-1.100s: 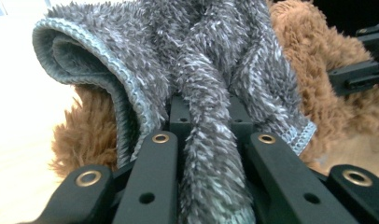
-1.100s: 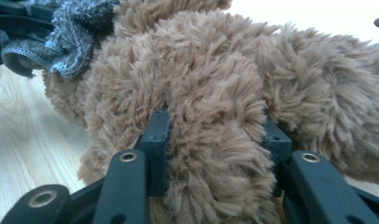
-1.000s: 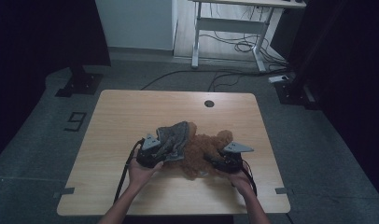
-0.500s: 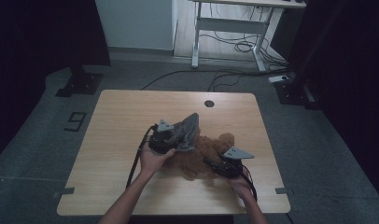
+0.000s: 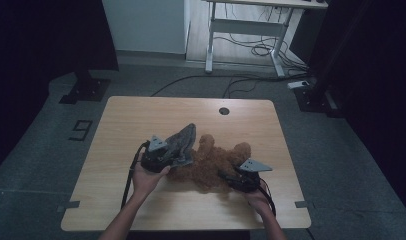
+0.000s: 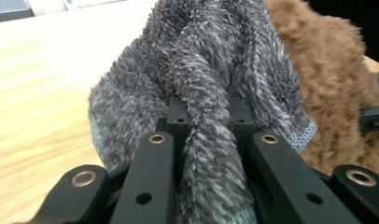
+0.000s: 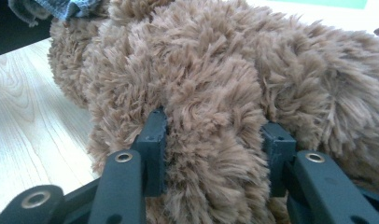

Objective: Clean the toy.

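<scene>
Dim room, grey floor point(image 5: 51, 200), light wooden table point(image 5: 141, 115), white desk frame point(image 5: 243, 25) behind, loose cables point(image 5: 251, 50), pale wall point(image 5: 141, 25), black stand base point(image 5: 85, 90).

Brown plush toy point(image 5: 211, 162): left part hidden under grey cloth point(image 5: 180, 145) in high view. Cloth's pinched fold runs off left gripper view's bottom edge. Toy's shape indistinct.

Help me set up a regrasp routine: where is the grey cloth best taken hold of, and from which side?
Grip the grey cloth at a bunched fold near its hemmed edge, coming from the person's side, as the left tongs do now. The pile gathers into a thick ridge that fills shut jaws. Its far part drapes beside the brown plush toy, so that side looks less free.
</scene>
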Available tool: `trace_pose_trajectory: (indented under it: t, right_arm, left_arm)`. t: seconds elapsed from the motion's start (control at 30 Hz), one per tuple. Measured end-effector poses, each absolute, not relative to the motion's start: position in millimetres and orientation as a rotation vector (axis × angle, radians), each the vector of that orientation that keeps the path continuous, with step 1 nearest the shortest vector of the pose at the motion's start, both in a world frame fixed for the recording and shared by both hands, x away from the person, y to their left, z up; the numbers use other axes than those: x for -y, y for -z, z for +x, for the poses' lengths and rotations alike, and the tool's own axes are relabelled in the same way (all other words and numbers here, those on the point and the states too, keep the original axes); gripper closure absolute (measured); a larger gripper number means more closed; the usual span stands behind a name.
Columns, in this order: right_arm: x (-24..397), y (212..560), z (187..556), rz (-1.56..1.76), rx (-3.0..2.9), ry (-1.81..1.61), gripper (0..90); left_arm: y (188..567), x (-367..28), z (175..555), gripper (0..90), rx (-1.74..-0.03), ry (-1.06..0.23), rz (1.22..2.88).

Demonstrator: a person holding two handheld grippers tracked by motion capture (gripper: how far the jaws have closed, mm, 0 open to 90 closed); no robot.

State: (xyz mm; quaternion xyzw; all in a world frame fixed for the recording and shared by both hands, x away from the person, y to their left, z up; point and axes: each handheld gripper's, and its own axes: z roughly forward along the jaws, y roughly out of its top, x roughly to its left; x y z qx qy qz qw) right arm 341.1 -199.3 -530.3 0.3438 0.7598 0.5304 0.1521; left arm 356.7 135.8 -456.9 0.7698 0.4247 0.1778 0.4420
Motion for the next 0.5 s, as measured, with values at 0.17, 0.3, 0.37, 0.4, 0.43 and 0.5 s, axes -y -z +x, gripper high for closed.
trace_pose_trajectory:
  t: [0.17,0.3,0.37,0.4,0.43,0.5]
  right_arm:
    - [199.5,530.0,340.7,0.986,-2.182,-1.519,53.8]
    - [199.6,530.3,341.0,0.988,-2.178,-1.524,53.6]
    - [200.0,530.4,341.3,0.99,-2.177,-1.525,53.6]
    - [200.1,530.4,341.4,0.992,-2.175,-1.526,53.6]
    - [200.0,530.6,341.5,0.992,-2.173,-1.529,53.6]
    - [200.5,530.8,341.7,0.995,-2.172,-1.531,53.6]
  left_arm:
    - [464.2,-154.9,355.1,76.4,-1.104,-0.429,1.881]
    - [470.6,-168.3,355.4,76.5,-1.148,-0.383,1.861]
    - [472.0,-173.5,355.4,76.5,-1.164,-0.378,1.862]
    - [471.8,-174.5,355.2,76.5,-1.168,-0.378,1.864]
    - [470.2,-175.6,355.0,76.5,-1.167,-0.376,1.864]
    - [465.0,-174.4,353.8,76.6,-1.159,-0.38,1.851]
